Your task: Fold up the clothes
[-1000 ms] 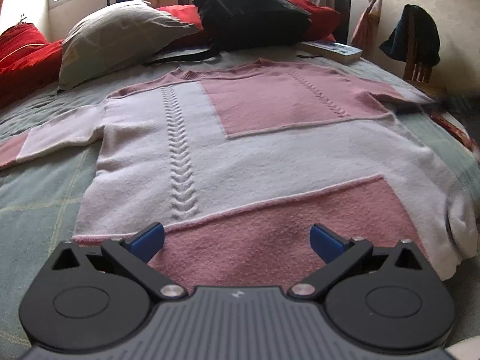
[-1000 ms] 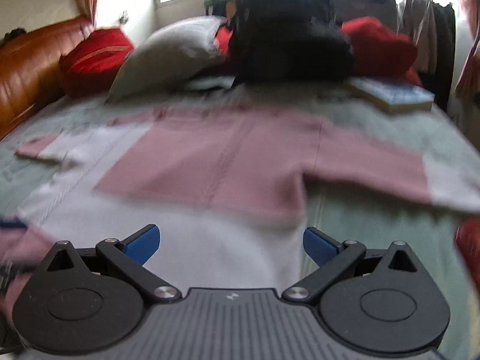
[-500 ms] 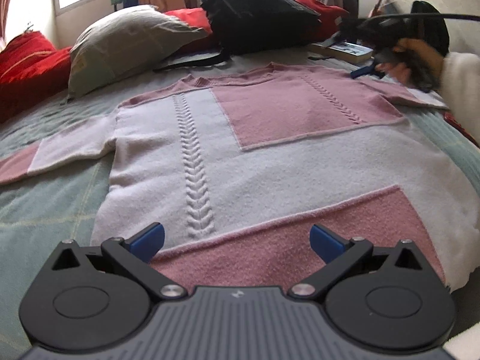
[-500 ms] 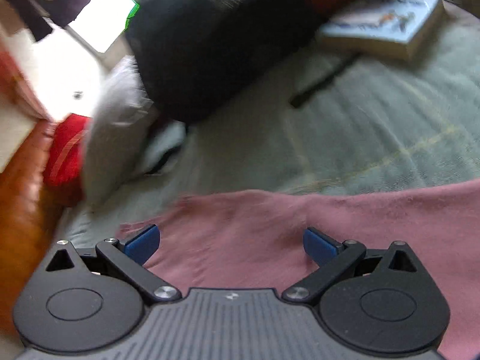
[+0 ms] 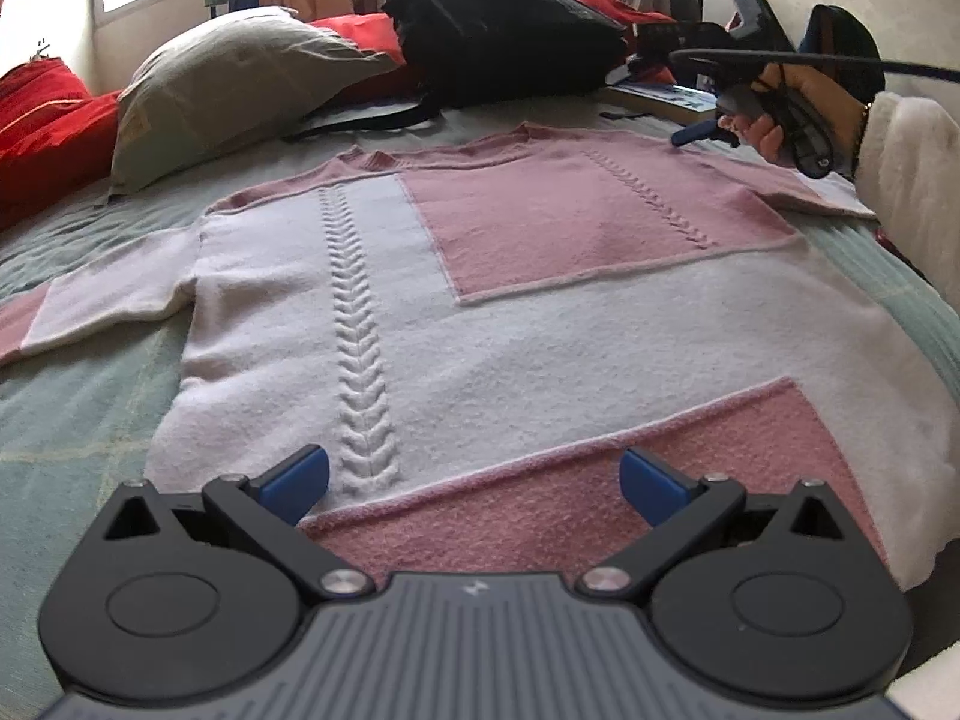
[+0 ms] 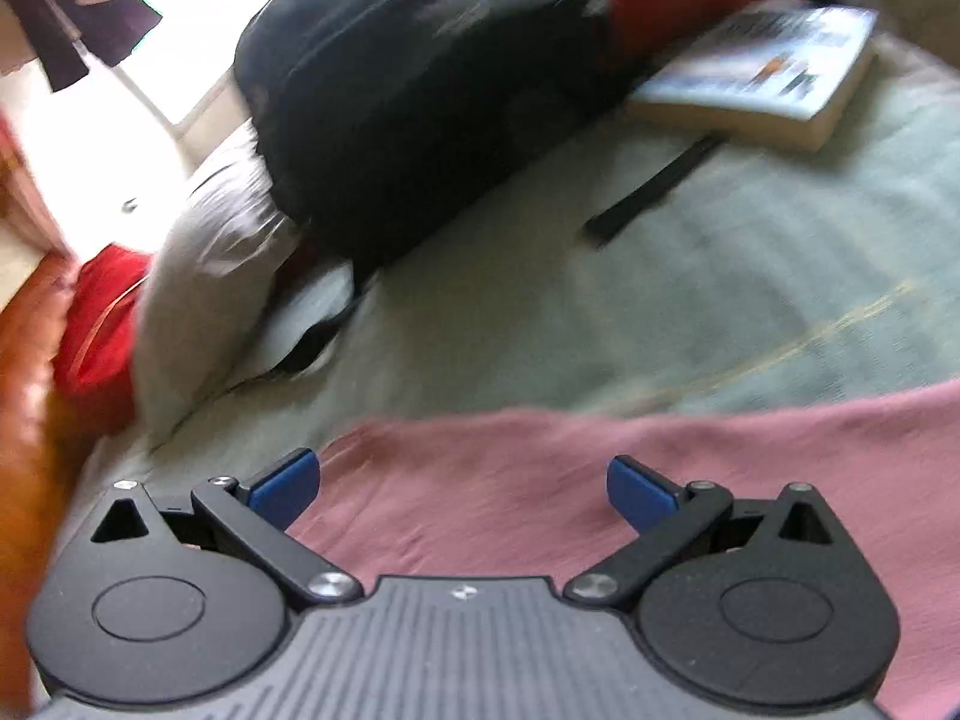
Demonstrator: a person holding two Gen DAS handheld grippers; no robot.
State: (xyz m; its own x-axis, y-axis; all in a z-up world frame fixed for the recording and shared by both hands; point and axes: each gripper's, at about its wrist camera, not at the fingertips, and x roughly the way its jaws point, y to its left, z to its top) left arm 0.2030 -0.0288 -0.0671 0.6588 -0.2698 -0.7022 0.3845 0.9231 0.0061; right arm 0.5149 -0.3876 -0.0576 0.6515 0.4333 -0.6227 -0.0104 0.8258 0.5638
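Observation:
A pink and white knitted sweater (image 5: pixel 528 312) lies flat, face up, on the bed, sleeves spread to both sides. My left gripper (image 5: pixel 474 480) is open, low over the sweater's bottom hem, with nothing between its blue pads. My right gripper (image 6: pixel 462 483) is open too, hovering over the pink shoulder of the sweater (image 6: pixel 600 480) near the collar. In the left wrist view a hand (image 5: pixel 774 114) in a white sleeve holds that right gripper (image 5: pixel 696 133) above the far right shoulder. Neither gripper holds cloth.
A pale green bedspread (image 5: pixel 72 396) covers the bed. A black backpack (image 5: pixel 498 18), a grey pillow (image 5: pixel 228 84), red cushions (image 5: pixel 42 120) and a book (image 6: pixel 774 72) crowd the head end. A black strap (image 6: pixel 654 186) lies beside the book.
The right gripper has swung from the sweater's side up to its far right shoulder and settled lower there. The left gripper has edged forward slightly over the hem. Both stayed open.

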